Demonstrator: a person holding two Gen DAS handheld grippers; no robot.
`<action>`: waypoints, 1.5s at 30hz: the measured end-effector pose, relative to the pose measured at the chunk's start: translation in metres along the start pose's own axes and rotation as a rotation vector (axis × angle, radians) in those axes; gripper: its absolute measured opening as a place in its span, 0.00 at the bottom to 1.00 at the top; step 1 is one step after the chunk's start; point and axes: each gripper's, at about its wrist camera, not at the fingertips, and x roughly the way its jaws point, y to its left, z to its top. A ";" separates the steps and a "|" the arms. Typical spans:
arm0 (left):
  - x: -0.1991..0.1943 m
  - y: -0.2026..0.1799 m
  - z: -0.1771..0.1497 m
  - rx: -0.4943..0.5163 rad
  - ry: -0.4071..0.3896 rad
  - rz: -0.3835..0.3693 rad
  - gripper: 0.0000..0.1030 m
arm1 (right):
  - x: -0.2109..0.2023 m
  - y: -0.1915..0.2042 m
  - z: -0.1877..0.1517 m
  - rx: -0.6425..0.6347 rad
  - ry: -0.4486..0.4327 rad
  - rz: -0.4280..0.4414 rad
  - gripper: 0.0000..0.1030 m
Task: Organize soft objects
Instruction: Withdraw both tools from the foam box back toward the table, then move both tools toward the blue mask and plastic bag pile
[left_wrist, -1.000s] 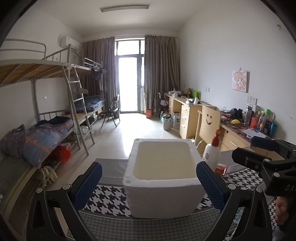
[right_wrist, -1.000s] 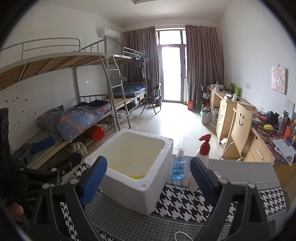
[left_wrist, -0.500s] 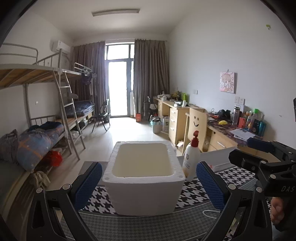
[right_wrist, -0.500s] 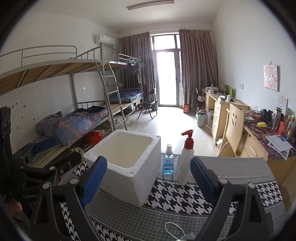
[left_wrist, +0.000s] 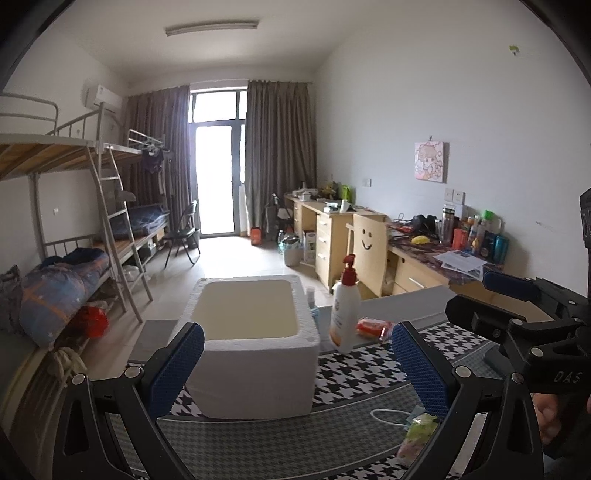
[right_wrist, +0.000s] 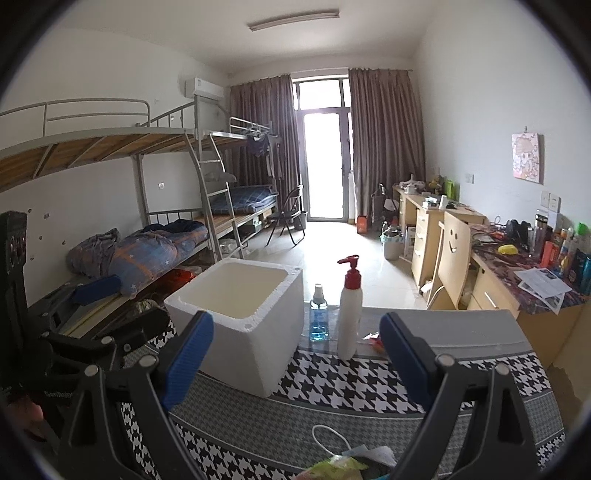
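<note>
Foam box (left_wrist: 255, 347) fills the middle of the left wrist view, open-topped, standing on a houndstooth cloth (left_wrist: 362, 373) that covers the table. The left gripper (left_wrist: 295, 362) hangs in front of it with its blue pads (left_wrist: 175, 363) spread wide and nothing between them; the box shows in the gap. Just right of the box stands a white pump bottle (left_wrist: 345, 314) with a red head, and beside that lies a red packet (left_wrist: 373, 328). Near the bottom edge, by the right finger, a soft yellow-green pack (left_wrist: 415, 441) lies on the cloth with a white cord (left_wrist: 384, 415) looped next to it. The right gripper (left_wrist: 517, 317) shows at the right edge, held by a hand (left_wrist: 550, 415).

From the right wrist view the right gripper (right_wrist: 295, 354) is likewise spread wide and holds nothing. The box (right_wrist: 240, 321) sits left of centre between the pads (right_wrist: 186, 360), seen corner-on. To its right stand a small blue spray bottle (right_wrist: 318, 317) and then the pump bottle (right_wrist: 350, 314), close together; the red packet (right_wrist: 371, 338) peeks out behind the right finger. The yellow-green pack (right_wrist: 338, 467) lies at the very bottom, near the camera, with the cord (right_wrist: 325, 439) just above it. The cloth (right_wrist: 354, 384) runs under all of this. The left gripper (right_wrist: 96, 317) shows at the left edge; from here I cannot tell how far it is spread. Bunk beds (right_wrist: 147, 206) line the left wall, desks (right_wrist: 480, 266) the right.
</note>
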 end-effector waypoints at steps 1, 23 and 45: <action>-0.001 -0.002 -0.001 0.000 0.002 -0.008 0.99 | -0.002 -0.001 -0.001 0.002 -0.001 -0.004 0.91; -0.011 -0.029 -0.021 -0.007 -0.008 -0.098 0.99 | -0.039 -0.027 -0.033 0.041 -0.020 -0.102 0.91; -0.002 -0.056 -0.052 0.020 0.040 -0.196 0.99 | -0.057 -0.046 -0.066 0.067 -0.012 -0.169 0.91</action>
